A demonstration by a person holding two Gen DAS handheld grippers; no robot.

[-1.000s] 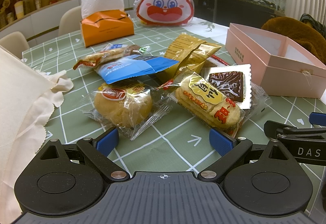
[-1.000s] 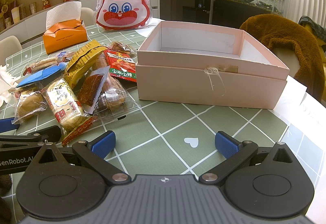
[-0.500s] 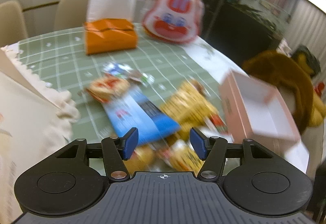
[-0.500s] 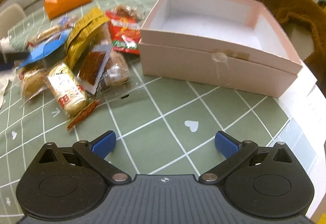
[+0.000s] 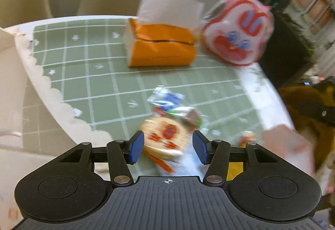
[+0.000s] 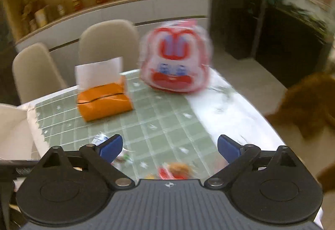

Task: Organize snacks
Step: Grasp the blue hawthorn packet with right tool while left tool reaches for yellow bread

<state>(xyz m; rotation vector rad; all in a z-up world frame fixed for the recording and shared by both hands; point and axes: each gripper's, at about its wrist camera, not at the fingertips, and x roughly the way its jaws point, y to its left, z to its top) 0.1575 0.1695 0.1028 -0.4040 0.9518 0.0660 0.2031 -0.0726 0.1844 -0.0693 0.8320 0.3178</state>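
Observation:
My left gripper (image 5: 168,147) hangs over the snack pile on the green checked table (image 5: 88,66), its jaws half wide and closing. Between its blue pads (image 5: 137,147) shows a blurred round cracker packet with red print (image 5: 164,138), lying on the table below with a blue and white packet (image 5: 184,164) under it; the pads do not press on it. A clear wrapper with blue print (image 5: 169,100) lies just beyond. My right gripper (image 6: 169,148) is high above the table (image 6: 167,116), jaws wide and closing slightly, nothing between them. A red snack packet (image 6: 175,170) peeks out under it.
An orange tissue box (image 5: 161,47) (image 6: 103,102) and a rabbit-face bag (image 5: 236,35) (image 6: 174,62) stand at the table's far side. A pink box corner (image 5: 286,146) is at the right, a white scalloped cloth (image 5: 41,87) at the left, beige chairs (image 6: 108,41) behind.
Both grippers have risen and swung toward the far side of the table. The left jaws have narrowed from wide to about half. The pink box has slid out of the right wrist view.

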